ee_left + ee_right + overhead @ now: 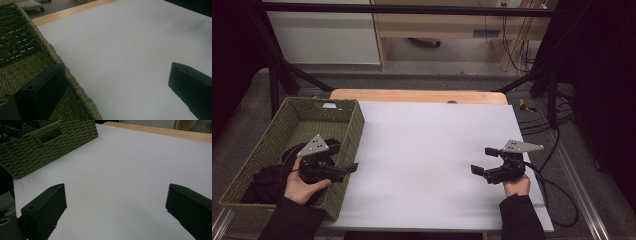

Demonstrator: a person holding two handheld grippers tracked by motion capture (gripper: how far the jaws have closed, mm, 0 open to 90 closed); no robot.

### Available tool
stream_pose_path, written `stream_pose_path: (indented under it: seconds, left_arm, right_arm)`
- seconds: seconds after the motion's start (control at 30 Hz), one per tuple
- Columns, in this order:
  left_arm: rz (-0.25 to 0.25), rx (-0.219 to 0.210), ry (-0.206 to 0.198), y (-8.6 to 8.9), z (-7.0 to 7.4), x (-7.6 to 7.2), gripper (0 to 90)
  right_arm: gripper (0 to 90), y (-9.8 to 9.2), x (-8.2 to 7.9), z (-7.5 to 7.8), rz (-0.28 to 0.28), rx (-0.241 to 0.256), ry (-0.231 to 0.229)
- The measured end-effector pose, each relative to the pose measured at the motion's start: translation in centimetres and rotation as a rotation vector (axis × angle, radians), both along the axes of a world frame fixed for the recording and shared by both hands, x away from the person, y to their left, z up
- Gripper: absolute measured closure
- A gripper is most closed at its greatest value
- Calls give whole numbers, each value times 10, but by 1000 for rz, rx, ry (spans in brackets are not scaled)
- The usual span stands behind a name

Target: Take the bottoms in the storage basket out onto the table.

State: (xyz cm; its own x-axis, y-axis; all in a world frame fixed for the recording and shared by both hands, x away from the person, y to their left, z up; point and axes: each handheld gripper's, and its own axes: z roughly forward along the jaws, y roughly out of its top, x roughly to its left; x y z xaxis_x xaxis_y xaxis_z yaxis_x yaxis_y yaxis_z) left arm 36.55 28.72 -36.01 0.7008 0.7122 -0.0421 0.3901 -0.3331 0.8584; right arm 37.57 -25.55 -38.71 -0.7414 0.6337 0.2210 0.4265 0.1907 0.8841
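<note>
A green woven basket [358,125] stands at the table's left, with dark cloth [264,182] lying in its near end. A hand holds my left gripper [343,157] over the basket's right wall, pointing right toward the white sheet [427,150]. In the left gripper view the left gripper [117,67] is open and holds nothing, with the basket rim [60,60] running under its left jaw. My right gripper [483,160] hovers over the right part of the sheet and points left. It stands open [116,187] over bare white sheet, with the basket wall [50,145] farther off.
The white sheet covers a wooden tabletop [417,95], which shows as a strip along the far edge. Black frame posts [274,85] rise at the back left and back right. Cables [557,120] trail on the floor to the right of the table.
</note>
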Motion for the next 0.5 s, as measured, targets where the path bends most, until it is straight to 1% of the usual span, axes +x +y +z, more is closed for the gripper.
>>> stream_pose_path:
  seconds: [0.5]
  left_arm:
    - [-4, 7, -2, -2, 4, -2, 18]
  right_arm:
    - [39, 0, 0, 0, 1, 1, 2]
